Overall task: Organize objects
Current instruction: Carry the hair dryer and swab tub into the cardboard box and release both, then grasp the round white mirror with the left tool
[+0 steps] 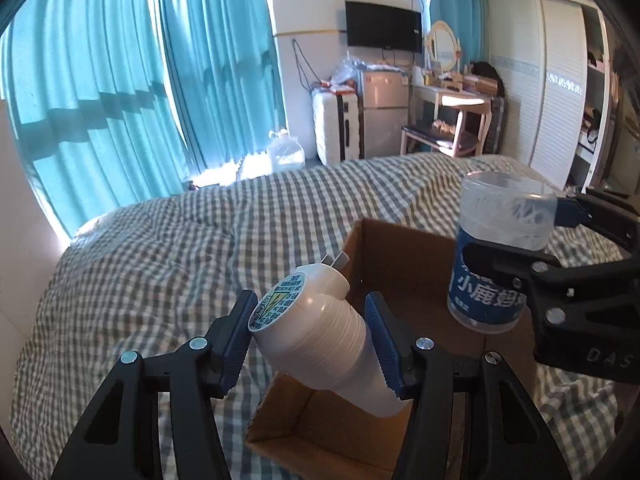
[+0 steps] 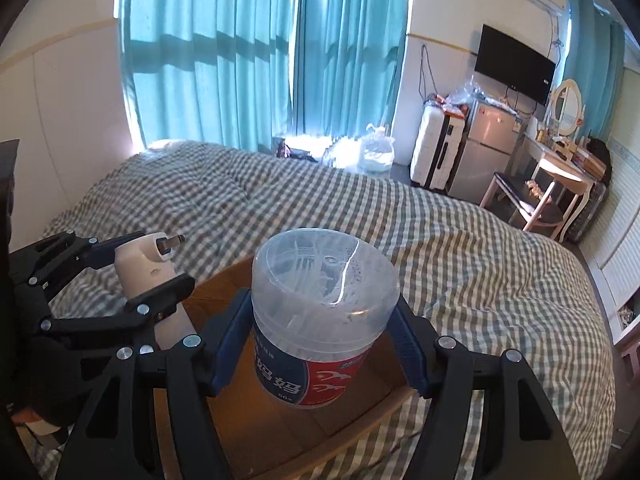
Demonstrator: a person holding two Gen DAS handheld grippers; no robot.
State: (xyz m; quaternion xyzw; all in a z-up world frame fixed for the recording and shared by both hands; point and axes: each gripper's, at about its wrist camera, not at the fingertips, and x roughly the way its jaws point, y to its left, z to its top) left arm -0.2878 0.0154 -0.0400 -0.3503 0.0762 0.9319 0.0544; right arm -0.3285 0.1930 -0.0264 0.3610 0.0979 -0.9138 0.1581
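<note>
Left wrist view had the left gripper (image 1: 310, 342) clamped on a white plug-in device (image 1: 316, 344), its blue pads pressed to the ribbed body, prongs tilted up and away. It hung over the near left corner of the open cardboard box (image 1: 400, 248), which sat on the checked bed cover (image 1: 180, 248). I judged it was poised there to be lowered in. Just right of it, above the box's far side, the right gripper (image 2: 324, 332) gripped a clear-lidded jar (image 2: 320, 320) with a blue and red label, held upright and squeezed around the lid's lower edge, probably so the pale sticks inside would not spill. Both seemed bound for the same box.

The box floor was mostly hidden behind the held items and the black fingers, so I could not tell what already lay inside. The jar's label was cut off by the pads.
</note>
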